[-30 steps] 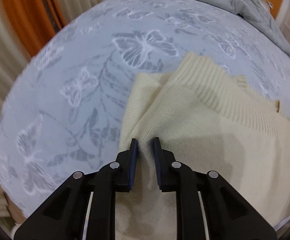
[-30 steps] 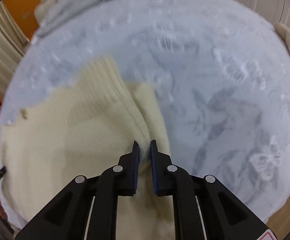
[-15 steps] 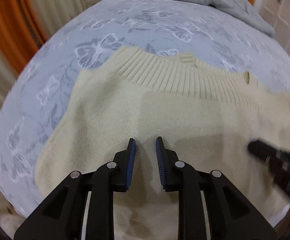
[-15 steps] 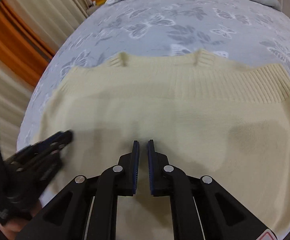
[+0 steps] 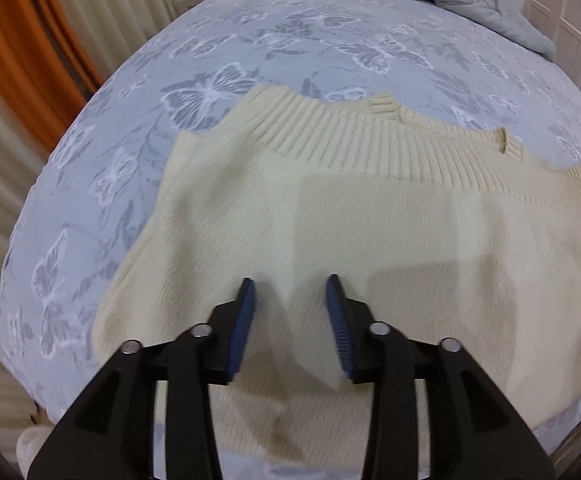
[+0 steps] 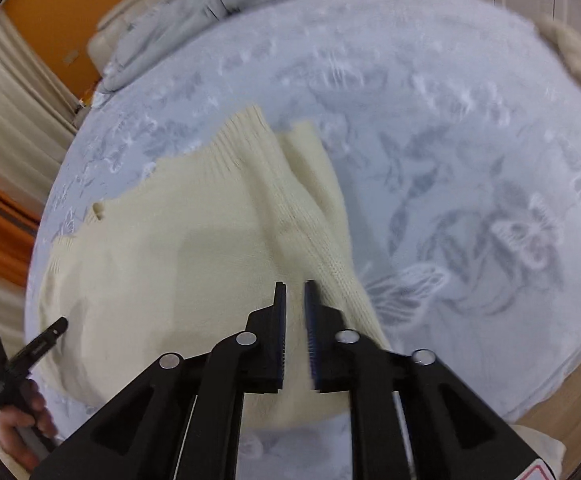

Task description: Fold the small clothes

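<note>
I had the cream knit sweater (image 5: 370,216) lying flat on the butterfly-print bedsheet (image 5: 250,56). L gripper (image 5: 290,304) hung over its middle, jaws just opening, nothing btwn them. R gripper (image 6: 295,300) was by the sweater's right edge, jaws just parting to a narrow gap w/ no fabric pinched.

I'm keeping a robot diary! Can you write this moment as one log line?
step: folding | item: cream sweater flat on butterfly bedsheet | left gripper: opening, empty | right gripper: opening, slightly apart, over sweater's edge

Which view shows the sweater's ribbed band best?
The left wrist view: the ribbed band runs sharp across the cream sweater. The right wrist view is blurred and shows only one end of the band.
</note>
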A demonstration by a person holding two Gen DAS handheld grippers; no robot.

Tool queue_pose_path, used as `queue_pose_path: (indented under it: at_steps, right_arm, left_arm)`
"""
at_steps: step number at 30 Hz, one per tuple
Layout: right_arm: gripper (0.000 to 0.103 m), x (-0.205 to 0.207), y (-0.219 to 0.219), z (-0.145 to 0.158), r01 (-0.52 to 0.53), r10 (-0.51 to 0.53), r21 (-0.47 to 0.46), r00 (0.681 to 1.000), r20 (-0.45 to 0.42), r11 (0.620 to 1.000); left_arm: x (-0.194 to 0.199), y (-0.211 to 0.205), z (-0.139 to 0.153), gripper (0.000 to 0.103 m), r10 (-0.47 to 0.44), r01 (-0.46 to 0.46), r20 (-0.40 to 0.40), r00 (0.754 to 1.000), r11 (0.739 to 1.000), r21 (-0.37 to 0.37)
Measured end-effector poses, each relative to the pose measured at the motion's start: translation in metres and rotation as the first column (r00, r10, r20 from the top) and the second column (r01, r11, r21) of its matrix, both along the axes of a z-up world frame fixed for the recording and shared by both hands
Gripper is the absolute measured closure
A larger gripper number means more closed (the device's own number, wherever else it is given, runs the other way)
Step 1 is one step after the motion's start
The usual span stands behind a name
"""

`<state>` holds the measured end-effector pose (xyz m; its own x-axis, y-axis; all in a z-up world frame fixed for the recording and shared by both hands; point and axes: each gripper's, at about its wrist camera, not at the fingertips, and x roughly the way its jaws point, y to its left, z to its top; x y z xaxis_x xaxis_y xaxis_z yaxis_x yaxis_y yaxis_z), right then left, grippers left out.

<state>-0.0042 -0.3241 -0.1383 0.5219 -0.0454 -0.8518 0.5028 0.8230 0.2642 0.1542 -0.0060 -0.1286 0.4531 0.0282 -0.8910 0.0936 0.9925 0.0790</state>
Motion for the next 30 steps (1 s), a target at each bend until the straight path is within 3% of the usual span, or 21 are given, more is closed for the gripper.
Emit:
queue_pose_path:
  at_steps: [5, 7, 8, 9, 16, 17, 18, 20, 21, 25, 26, 28, 29, 30]
  right_arm:
    - [0.084, -0.015, 0.013, -0.012, -0.039, 0.038, -0.108, 0.999, -0.006, 0.993]
    - [0.072, -0.018, 0.013, -0.011, -0.030, 0.032, -0.099, 0.999, 0.016, 0.995]
    - [0.060, -0.016, 0.012, -0.008, -0.031, 0.034, -0.095, 0.999, 0.027, 0.995]
    - [0.057, -0.017, 0.013, -0.006, -0.027, 0.031, -0.106, 0.999, 0.037, 0.994]
    - [0.055, -0.027, 0.013, -0.003, 0.003, 0.002, -0.092, 0.999, 0.053, 0.996]
    - [0.052, -0.031, 0.010, -0.002, 0.016, -0.012, -0.074, 0.998, 0.061, 0.997]
    - [0.044, -0.034, 0.007, -0.002, 0.033, -0.030, -0.053, 0.997, 0.068, 0.998]
    - [0.036, -0.045, -0.004, -0.001, 0.109, -0.107, -0.016, 0.991, 0.079, 0.994]
    - [0.036, -0.051, -0.011, -0.001, 0.151, -0.151, 0.006, 0.985, 0.086, 0.989]
    - [0.034, -0.052, -0.032, -0.021, 0.207, -0.210, 0.128, 0.978, 0.015, 0.970]
    - [0.034, -0.047, -0.035, -0.034, 0.199, -0.195, 0.177, 0.980, -0.035, 0.964]
    - [0.038, -0.041, -0.035, -0.045, 0.194, -0.186, 0.217, 0.981, -0.056, 0.957]
    - [0.068, -0.038, -0.033, -0.044, 0.173, -0.168, 0.220, 0.985, -0.041, 0.960]
    - [0.080, -0.033, -0.031, -0.045, 0.126, -0.124, 0.265, 0.992, -0.022, 0.956]
  left_arm:
    - [-0.016, 0.008, 0.006, 0.051, 0.017, -0.017, 0.000, 1.000, 0.999, 0.029]
    - [-0.022, 0.014, 0.009, 0.050, 0.021, -0.021, 0.000, 1.000, 0.999, 0.029]
    - [-0.025, 0.017, 0.010, 0.049, 0.027, -0.027, -0.001, 1.000, 0.999, 0.027]
    - [-0.027, 0.021, 0.010, 0.049, 0.036, -0.036, -0.004, 0.999, 0.999, 0.024]
    - [-0.041, 0.040, 0.009, 0.048, 0.087, -0.087, -0.017, 0.996, 0.996, 0.037]
    - [-0.044, 0.047, 0.011, 0.045, 0.107, -0.107, -0.017, 0.994, 0.994, 0.018]
    - [-0.045, 0.055, 0.012, 0.033, 0.130, -0.130, -0.017, 0.991, 0.991, -0.016]
    - [-0.049, 0.078, 0.016, 0.020, 0.205, -0.205, -0.013, 0.979, 0.970, -0.132]
    - [-0.051, 0.093, 0.017, 0.019, 0.266, -0.264, -0.014, 0.964, 0.946, -0.189]
    - [-0.048, 0.124, 0.006, 0.018, 0.375, -0.377, -0.053, 0.926, 0.898, -0.229]
    - [-0.046, 0.128, 0.001, 0.019, 0.383, -0.389, -0.071, 0.921, 0.893, -0.227]
    - [-0.040, 0.134, -0.017, 0.034, 0.357, -0.383, -0.141, 0.923, 0.883, -0.273]
    - [-0.038, 0.135, -0.024, 0.055, 0.326, -0.370, -0.182, 0.928, 0.866, -0.335]
    - [-0.038, 0.135, -0.026, 0.068, 0.314, -0.370, -0.202, 0.928, 0.849, -0.378]
